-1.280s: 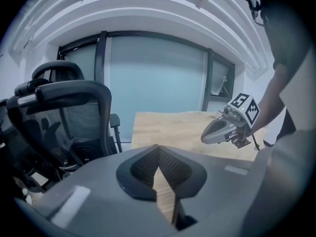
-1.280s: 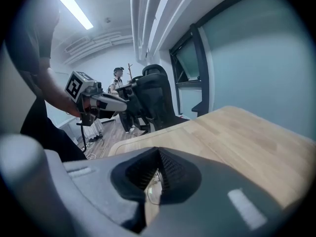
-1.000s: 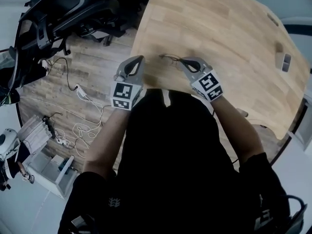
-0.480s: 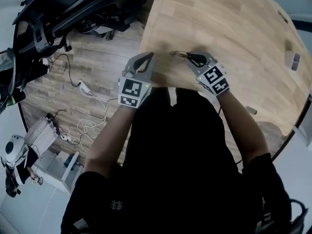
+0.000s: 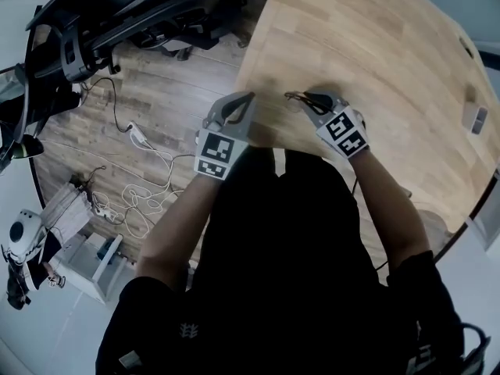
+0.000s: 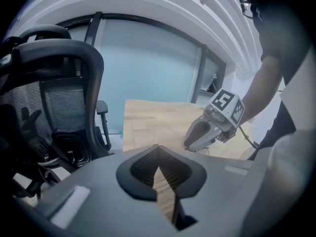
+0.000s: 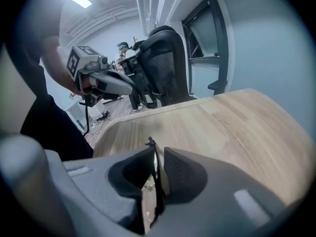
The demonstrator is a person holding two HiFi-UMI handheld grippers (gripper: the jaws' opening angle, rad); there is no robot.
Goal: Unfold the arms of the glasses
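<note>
The thin dark-framed glasses (image 5: 295, 97) are at the tips of my right gripper (image 5: 309, 100), low over the near edge of the wooden table (image 5: 375, 45). In the right gripper view the frame (image 7: 154, 174) stands between the jaws of the right gripper (image 7: 159, 151). It lies against the left pad, with a gap to the right pad. These jaws have just been opening and stand slightly open. My left gripper (image 5: 247, 100) hovers beside the table's left edge. Its jaws are shut with nothing between them (image 6: 158, 152). The arms of the glasses are too small to make out.
A black office chair (image 5: 117, 14) stands left of the table over the wood floor. White cables (image 5: 141, 201) trail on the floor at the left. A small grey object (image 5: 475, 118) lies at the table's far right. The person's dark torso fills the lower middle.
Both grippers have come lower towards the table's near edge, the right one with the glasses at its tips. The head camera has shifted too.
</note>
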